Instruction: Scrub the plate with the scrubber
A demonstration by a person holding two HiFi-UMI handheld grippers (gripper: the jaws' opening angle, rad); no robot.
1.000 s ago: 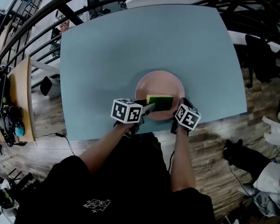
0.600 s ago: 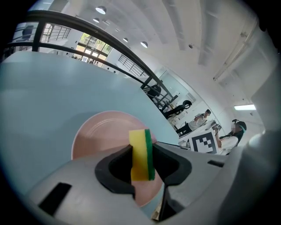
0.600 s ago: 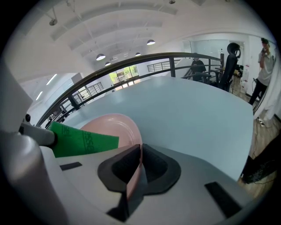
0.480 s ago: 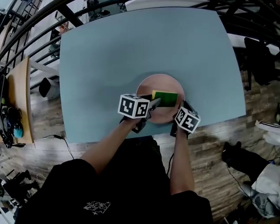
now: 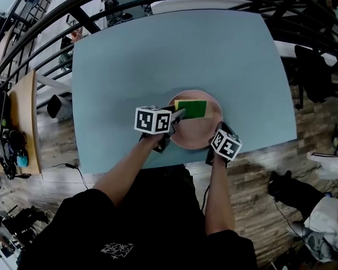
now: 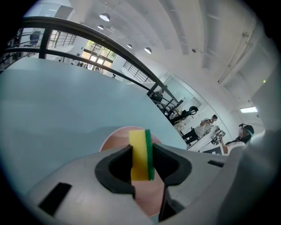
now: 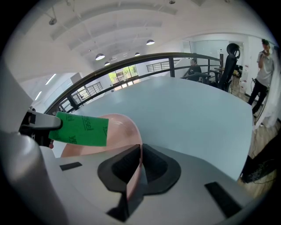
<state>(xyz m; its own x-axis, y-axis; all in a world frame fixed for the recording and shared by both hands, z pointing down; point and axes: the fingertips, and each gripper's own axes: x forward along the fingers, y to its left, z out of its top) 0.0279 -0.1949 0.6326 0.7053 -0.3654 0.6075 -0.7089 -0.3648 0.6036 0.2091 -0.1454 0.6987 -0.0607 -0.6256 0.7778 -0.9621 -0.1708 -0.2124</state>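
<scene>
A round pink plate [image 5: 194,133] sat on the wide blue desk [image 5: 160,59], near the edge closest to the person.

The right gripper [image 7: 139,163] had its jaws closed tight on the plate's thin rim, at the near right side. That hold was likely there to keep the plate from sliding or spinning while it got rubbed.

The left gripper [image 6: 141,154] had its jaws squeezed on a yellow and green sponge scrubber [image 5: 192,109]. One jaw pressed the yellow side and the other pressed the green side. Most of the scrubber stuck out past the jaws, so a big flat part was free to rub.

From above, the scrubber lay over the far half of the plate, with its green side showing on top. I could not tell if its under side was pressing on the plate or just above it.

The job looked well under way, with one gripper holding the plate and the other rubbing it. The near part of the plate was bare, so the scrubber probably needed to sweep there next.
</scene>
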